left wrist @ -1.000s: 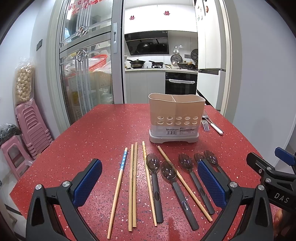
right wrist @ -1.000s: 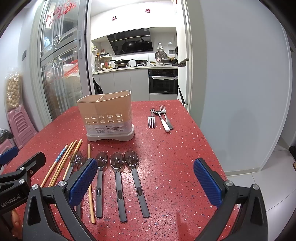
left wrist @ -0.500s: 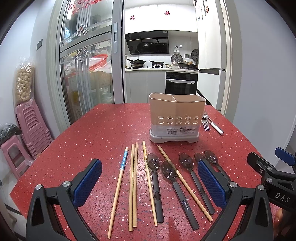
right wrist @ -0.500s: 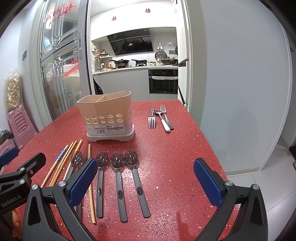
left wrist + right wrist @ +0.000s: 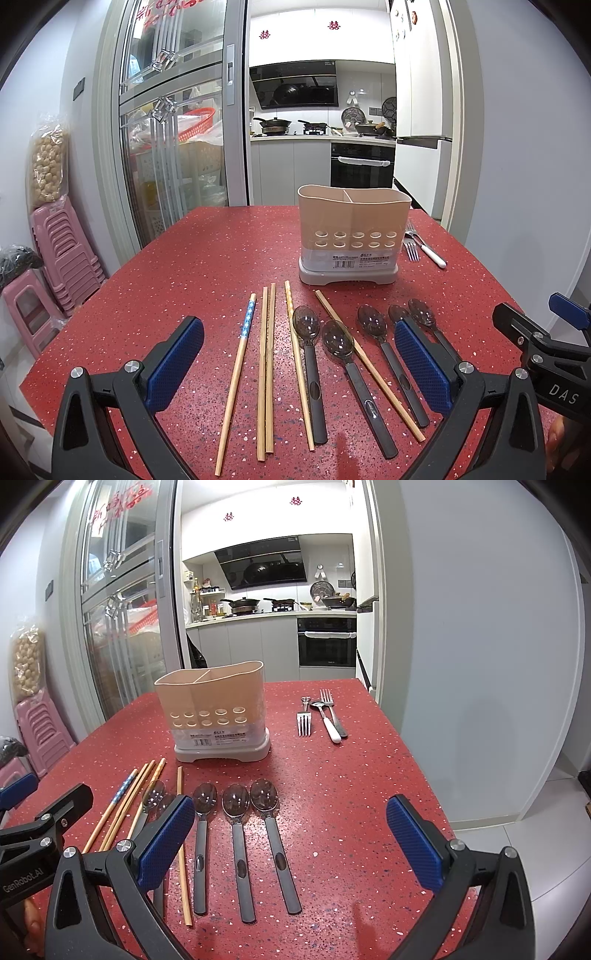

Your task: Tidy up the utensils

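Note:
A beige two-compartment utensil holder [image 5: 354,236] [image 5: 213,710] stands upright on the red speckled table [image 5: 207,266], nothing visible in it. Several wooden chopsticks [image 5: 266,365] [image 5: 125,805] lie in front of it, one with a blue patterned end. Beside them lie several dark-handled spoons [image 5: 312,365] [image 5: 236,845]. Metal forks and a white-handled spoon [image 5: 325,716] [image 5: 421,247] rest to the holder's right. My left gripper [image 5: 299,358] hovers open over the chopsticks and spoons. My right gripper [image 5: 291,830] hovers open over the spoons' right side, holding nothing.
The table's right edge [image 5: 424,760] drops to a tiled floor by a grey wall. Pink plastic stools [image 5: 55,258] stack left of the table. A glass sliding door [image 5: 173,147] and a kitchen lie behind.

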